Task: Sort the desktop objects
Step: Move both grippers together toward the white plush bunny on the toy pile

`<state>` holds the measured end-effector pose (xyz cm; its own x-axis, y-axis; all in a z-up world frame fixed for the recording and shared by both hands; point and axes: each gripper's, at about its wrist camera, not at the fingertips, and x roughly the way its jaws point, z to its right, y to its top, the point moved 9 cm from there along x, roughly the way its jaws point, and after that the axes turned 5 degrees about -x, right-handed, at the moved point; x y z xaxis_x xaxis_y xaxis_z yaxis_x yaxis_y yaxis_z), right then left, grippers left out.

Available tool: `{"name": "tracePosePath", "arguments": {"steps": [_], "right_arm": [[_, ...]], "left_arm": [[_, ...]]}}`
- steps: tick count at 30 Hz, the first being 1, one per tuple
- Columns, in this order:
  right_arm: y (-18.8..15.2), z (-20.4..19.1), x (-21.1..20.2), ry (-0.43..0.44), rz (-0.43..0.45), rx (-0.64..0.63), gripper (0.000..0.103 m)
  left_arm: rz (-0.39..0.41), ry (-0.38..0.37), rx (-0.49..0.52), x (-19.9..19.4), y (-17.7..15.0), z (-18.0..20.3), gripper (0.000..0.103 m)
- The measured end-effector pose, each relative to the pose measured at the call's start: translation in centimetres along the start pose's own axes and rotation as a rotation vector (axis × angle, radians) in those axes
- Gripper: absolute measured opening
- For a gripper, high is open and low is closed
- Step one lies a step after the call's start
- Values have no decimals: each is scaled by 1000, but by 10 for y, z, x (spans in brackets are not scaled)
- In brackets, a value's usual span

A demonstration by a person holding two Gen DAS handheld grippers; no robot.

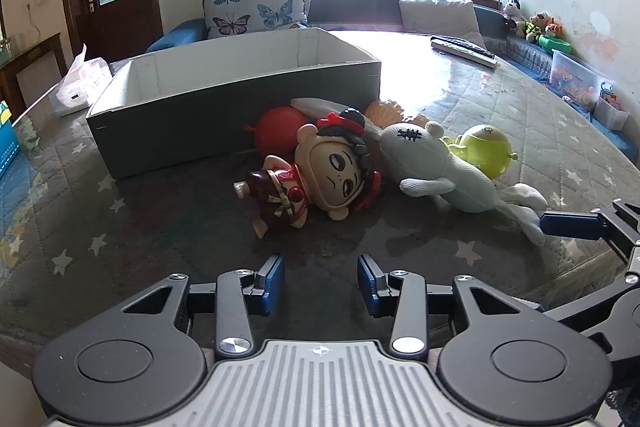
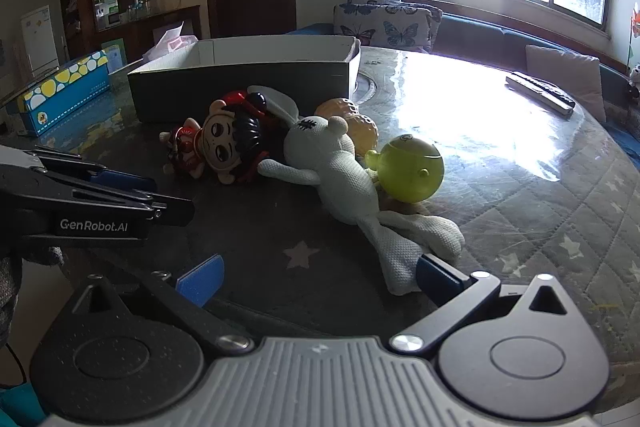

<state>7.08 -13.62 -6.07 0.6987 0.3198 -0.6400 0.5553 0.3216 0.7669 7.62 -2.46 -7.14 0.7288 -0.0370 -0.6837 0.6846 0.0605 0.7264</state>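
Left gripper [image 2: 120,187] housing reads "GenRobot.AI"; its jaws stand narrowly apart, empty. Right gripper [image 2: 316,279] jaws wide, knitted plush rabbit's [image 2: 340,167] foot at 1 o'clock, glossy doll [image 1: 320,171] at 11.

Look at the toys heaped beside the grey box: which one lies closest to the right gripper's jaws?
The white plush rabbit. Its leg reaches the open right gripper, while the big-headed doll and green ball toy lie farther back.
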Motion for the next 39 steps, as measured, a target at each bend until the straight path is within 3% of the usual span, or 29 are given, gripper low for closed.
{"name": "tracePosePath", "arguments": {"steps": [39], "right_arm": [[6,-4,3,21,-15,-11,103]], "left_arm": [[-28,-28,19,7,6,11,42]]}}
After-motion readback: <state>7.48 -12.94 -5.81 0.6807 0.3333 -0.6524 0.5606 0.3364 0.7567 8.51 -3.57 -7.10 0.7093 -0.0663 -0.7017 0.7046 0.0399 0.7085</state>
